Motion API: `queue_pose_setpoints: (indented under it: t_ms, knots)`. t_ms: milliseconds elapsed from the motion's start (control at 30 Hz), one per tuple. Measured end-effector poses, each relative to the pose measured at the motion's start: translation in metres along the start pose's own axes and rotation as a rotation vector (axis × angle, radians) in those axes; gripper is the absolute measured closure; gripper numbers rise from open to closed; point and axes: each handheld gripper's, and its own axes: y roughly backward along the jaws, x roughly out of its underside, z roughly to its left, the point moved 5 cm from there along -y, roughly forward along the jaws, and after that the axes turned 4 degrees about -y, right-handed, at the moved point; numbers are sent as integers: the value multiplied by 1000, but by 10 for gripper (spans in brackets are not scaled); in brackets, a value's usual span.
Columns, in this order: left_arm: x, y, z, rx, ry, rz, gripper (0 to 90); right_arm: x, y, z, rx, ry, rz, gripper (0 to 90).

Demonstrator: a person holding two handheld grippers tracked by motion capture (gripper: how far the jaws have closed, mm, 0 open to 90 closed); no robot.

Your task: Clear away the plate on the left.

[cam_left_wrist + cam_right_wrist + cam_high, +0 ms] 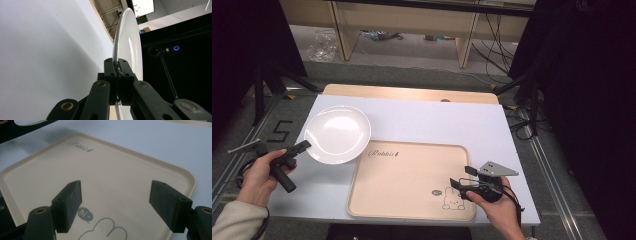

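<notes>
Plate (pixel 338 134) sat near the table's (pixel 422 122) left edge, its rim clenched by the left gripper (pixel 303 146), probably for lifting; right gripper (pixel 116 203) hung released over the tray's (pixel 402 180) right corner

We saw even overhead light on the white table (pixel 437 125), glare on the plate (pixel 338 134), and dark, underexposed surroundings. Gripper views were soft: near jaws blurred, with faint shadows on the tray (pixel 112 170).
</notes>
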Motion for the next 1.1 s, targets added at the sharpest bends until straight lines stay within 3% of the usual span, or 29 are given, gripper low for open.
queue_pose_setpoints:
  t_ms: [33,67,100,367,400,467,633,667,733,800,1100]
  knots:
    - [1,0,0,0,0,8,870,0,1,-1,2,-1,-3,269]
    - [1,-1,3,-3,-58,6,870,-1,0,-2,11,26,-15,268]
    - [2,-2,3,1,-65,12,870,-1,0,-1,9,16,-10,269]
    - [12,-8,-4,18,-73,41,869,-1,1,-2,17,27,-13,268]
    - [14,-8,-3,15,-89,54,869,-2,1,-3,16,35,-18,269]
    - [18,-10,-4,17,-93,64,869,-1,2,-1,17,-3,3,269]
    - [26,-14,-6,33,-95,91,867,-1,1,0,12,-13,4,270]
    - [27,-15,-8,36,-91,90,867,-1,1,-1,16,4,-5,270]
    - [28,-16,-9,38,-90,90,867,0,3,-1,21,-13,15,270]
    - [30,-16,-9,38,-99,103,867,-1,2,-3,28,18,5,270]
    - [36,-17,-13,50,-112,116,866,-2,2,-3,29,16,0,271]
